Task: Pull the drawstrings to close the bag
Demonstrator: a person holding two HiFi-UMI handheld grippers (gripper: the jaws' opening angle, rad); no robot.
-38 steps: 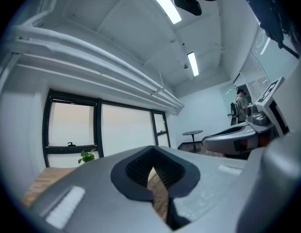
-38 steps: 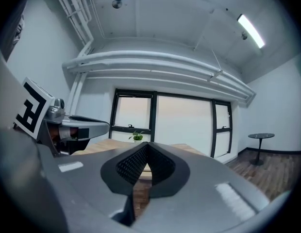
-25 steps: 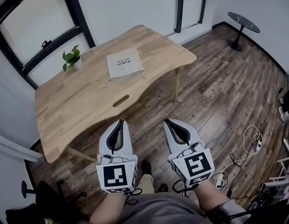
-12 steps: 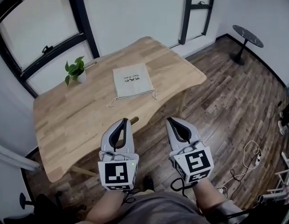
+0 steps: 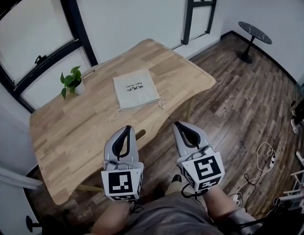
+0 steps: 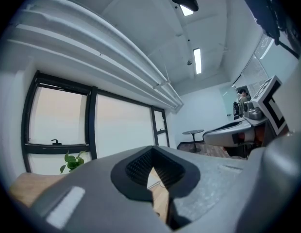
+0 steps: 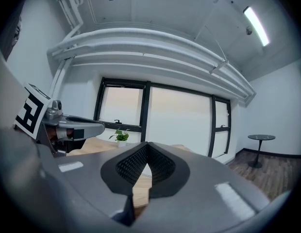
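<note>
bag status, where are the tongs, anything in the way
Left tongs and right tongs shut, empty, short of the bag. It lies flat on table, drawstrings loose at near edge. Path clear; plant off left.

Soft daylight from the windows (image 5: 34, 33) and a ceiling strip light (image 6: 197, 61); faint shadows, strong fisheye distortion at edges.

We see an off-white bag (image 5: 136, 88) with small dark print and pale drawstrings (image 5: 137, 107). It lies on a light, honey-toned desk (image 5: 68, 126) with fine wood grain. The plant (image 5: 71, 77) is bright green in a white pot (image 5: 79, 88). The floor (image 5: 230, 97) shows dark brown planks with streaky grain. The window frames (image 5: 68, 13) and the side table (image 5: 255, 32) are black. The left gripper (image 5: 126, 129) and right gripper (image 5: 178, 126) are light grey, black inside the jaws, each bearing black-and-white square markers.
</note>
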